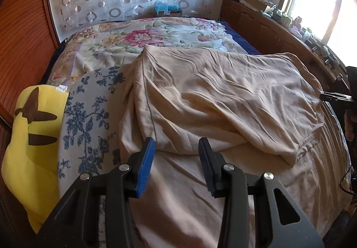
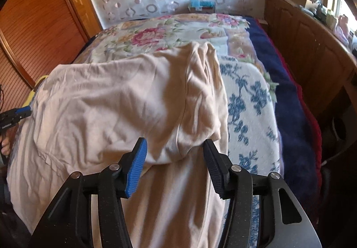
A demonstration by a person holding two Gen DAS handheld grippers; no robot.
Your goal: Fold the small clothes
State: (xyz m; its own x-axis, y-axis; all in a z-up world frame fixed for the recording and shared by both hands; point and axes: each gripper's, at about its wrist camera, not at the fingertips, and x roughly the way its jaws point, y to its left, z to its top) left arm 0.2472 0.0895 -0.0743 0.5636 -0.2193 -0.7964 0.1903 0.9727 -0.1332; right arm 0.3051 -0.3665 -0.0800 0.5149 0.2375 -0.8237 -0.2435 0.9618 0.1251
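Now the wrinkled cream cotton garment (image 1: 200, 96) lies crosswise on the bed, its folded edge just ahead of both grippers, left (image 1: 177, 147) and right (image 2: 175, 149), fingers spread wide, holding nothing.

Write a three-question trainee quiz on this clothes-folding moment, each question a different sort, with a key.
1. True or false: the left gripper is clamped on the cream garment.
2. Multiple choice: what lies directly under the cream garment on the side of the yellow plush toy? A) a blue-and-white floral cloth B) a red towel C) bare wood.
3. Fill in: the right gripper has its jaws ____ around a bunched fold of the garment.

Key: 1 false, its jaws are spread apart over the fabric. 2 A. 3 open.
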